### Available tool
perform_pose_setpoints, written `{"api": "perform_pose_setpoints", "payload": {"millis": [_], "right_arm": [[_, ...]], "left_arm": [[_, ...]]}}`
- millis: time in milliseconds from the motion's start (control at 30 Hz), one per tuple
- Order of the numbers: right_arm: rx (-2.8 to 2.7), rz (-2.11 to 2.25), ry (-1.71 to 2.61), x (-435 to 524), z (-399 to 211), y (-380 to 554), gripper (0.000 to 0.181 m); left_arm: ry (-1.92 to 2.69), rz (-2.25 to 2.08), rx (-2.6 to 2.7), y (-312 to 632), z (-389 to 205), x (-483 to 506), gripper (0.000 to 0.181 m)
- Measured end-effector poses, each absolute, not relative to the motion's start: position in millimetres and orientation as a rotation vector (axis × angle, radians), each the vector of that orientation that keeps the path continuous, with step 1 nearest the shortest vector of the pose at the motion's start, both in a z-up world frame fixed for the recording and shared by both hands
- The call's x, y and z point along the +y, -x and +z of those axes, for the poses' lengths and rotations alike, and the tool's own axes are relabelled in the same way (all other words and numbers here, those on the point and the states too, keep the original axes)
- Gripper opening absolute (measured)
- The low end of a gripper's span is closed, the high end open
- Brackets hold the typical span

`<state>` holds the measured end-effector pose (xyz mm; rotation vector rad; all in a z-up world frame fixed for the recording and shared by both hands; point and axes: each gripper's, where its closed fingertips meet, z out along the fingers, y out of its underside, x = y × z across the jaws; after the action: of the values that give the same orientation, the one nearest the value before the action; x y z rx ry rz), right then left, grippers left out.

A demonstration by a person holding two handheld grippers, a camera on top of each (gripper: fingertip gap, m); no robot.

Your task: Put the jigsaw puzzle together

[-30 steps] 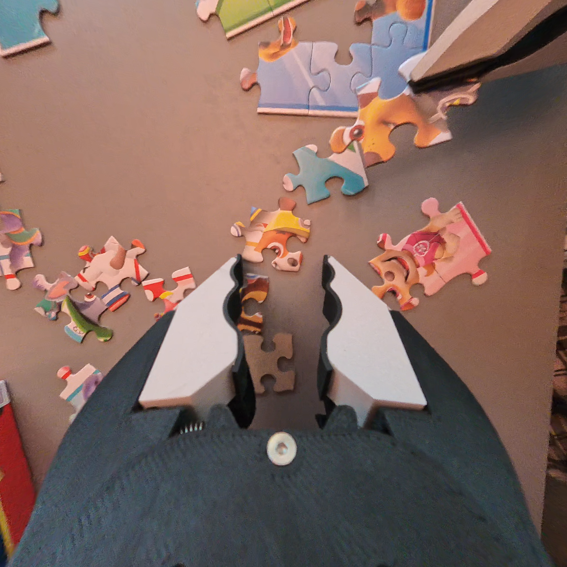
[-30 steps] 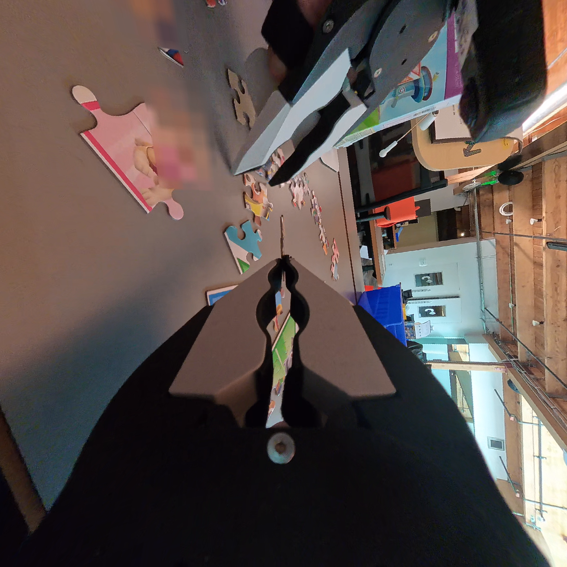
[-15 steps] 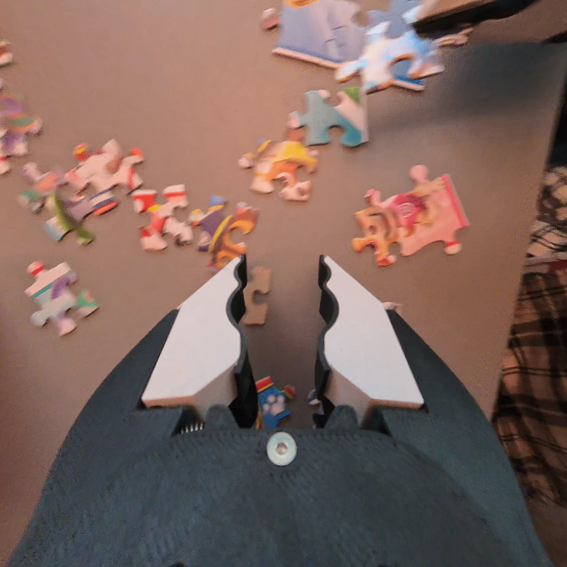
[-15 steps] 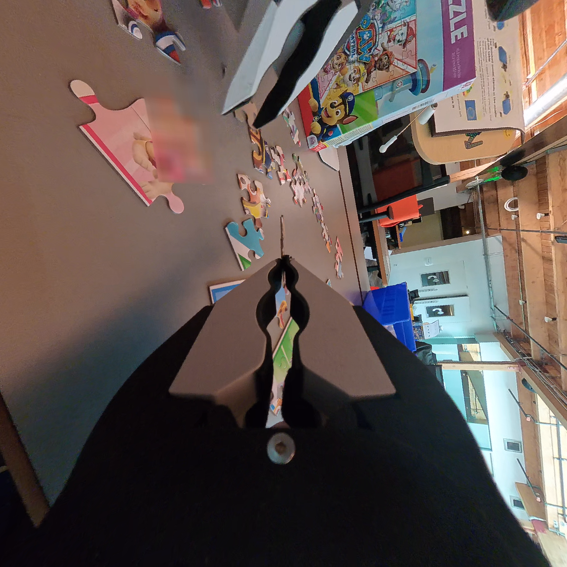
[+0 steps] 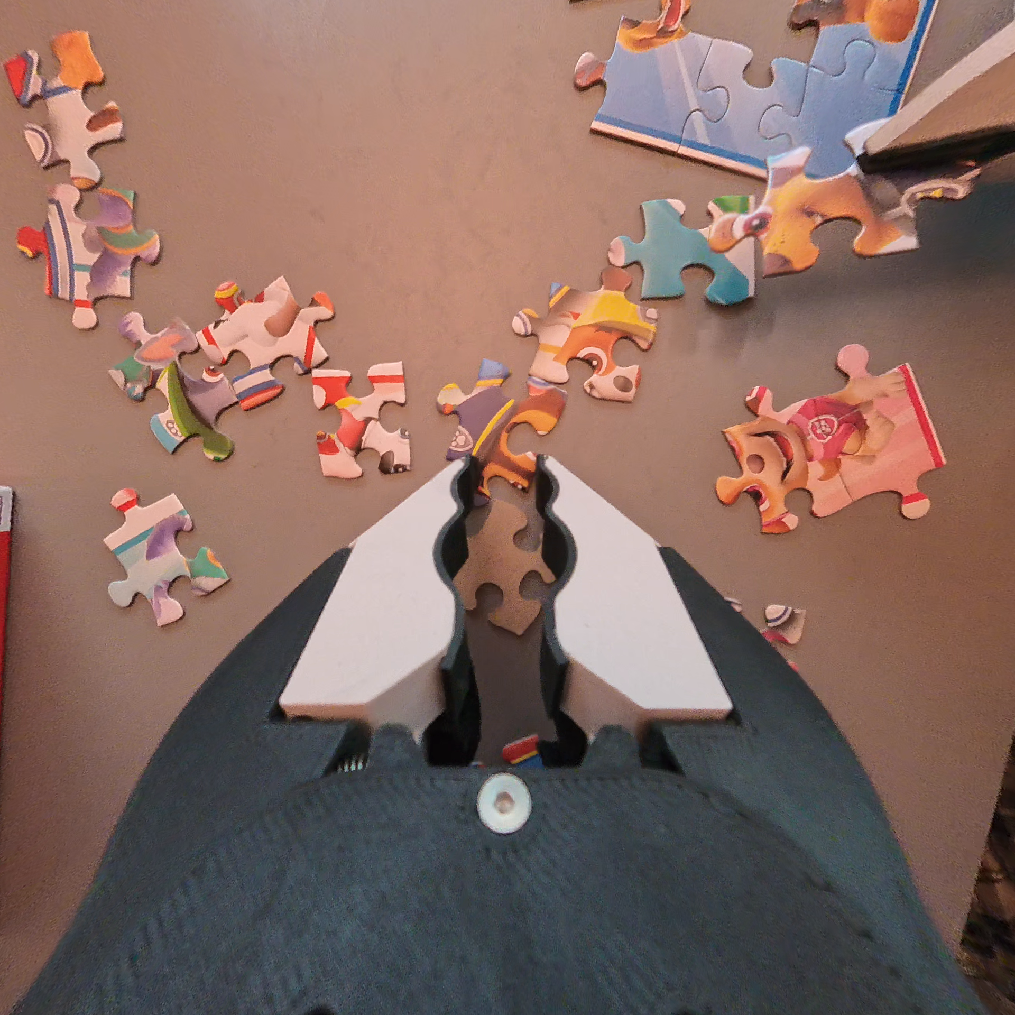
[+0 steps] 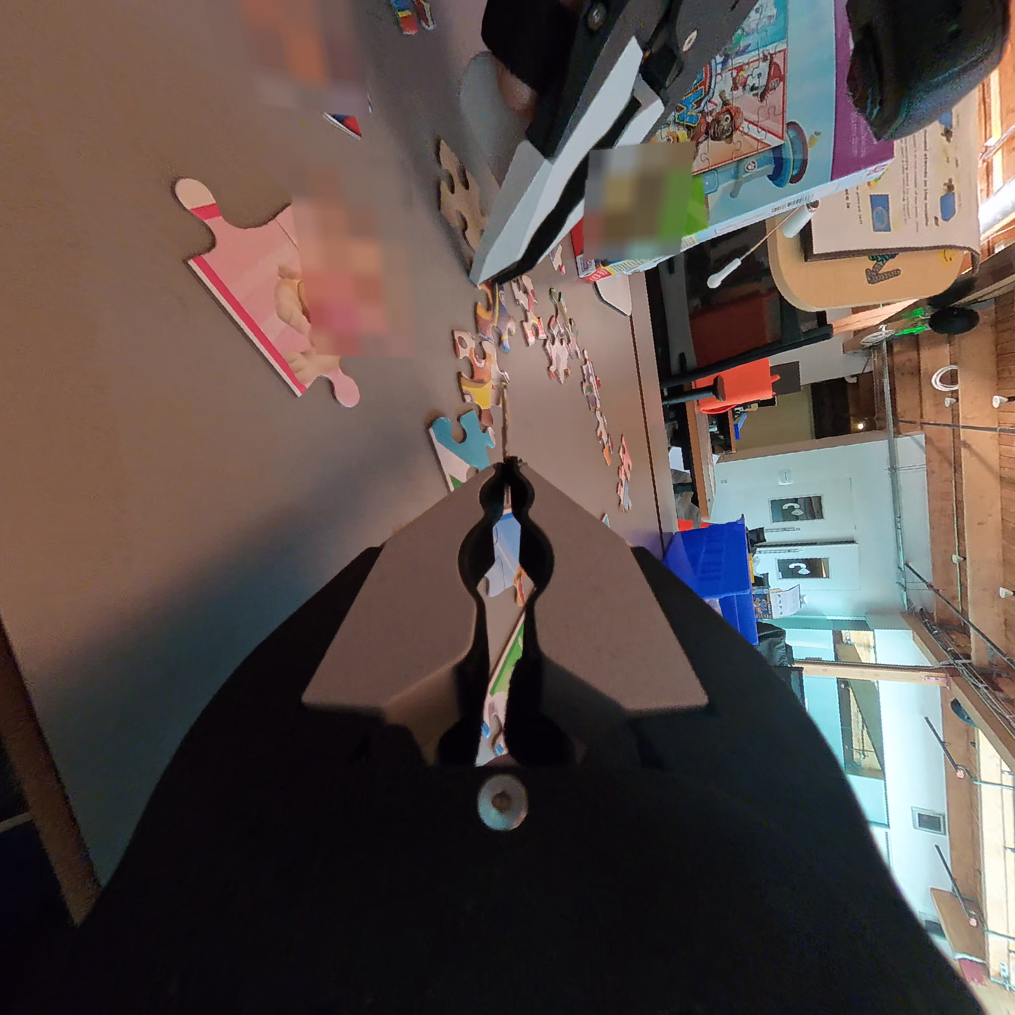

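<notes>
Lying picture-side down, the plain brown puzzle piece (image 5: 502,571) shows cardboard.

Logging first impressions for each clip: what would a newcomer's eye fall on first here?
Probably the left hand-held gripper, open over a face-down brown puzzle piece among bright loose pieces on the grey table. Next, at upper right, the right hand-held gripper shut on an orange dog piece, held beside the joined blue section.
</notes>
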<state>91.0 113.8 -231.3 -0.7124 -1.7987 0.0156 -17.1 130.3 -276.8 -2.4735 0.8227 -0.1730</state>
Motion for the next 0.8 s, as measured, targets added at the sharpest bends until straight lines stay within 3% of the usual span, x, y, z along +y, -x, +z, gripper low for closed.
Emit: {"api": "perform_pose_setpoints", "payload": {"millis": [767,800], "right_arm": [[-1.847,0.041,0.712,85,-244,-95,0.000],[-1.848,0.042,0.710,84,-244,-94,0.000]], "left_arm": [[2.347,0.082,0.914,24,-265,125,0.019],[2.342,0.085,0.920,25,-262,125,0.000]]}}
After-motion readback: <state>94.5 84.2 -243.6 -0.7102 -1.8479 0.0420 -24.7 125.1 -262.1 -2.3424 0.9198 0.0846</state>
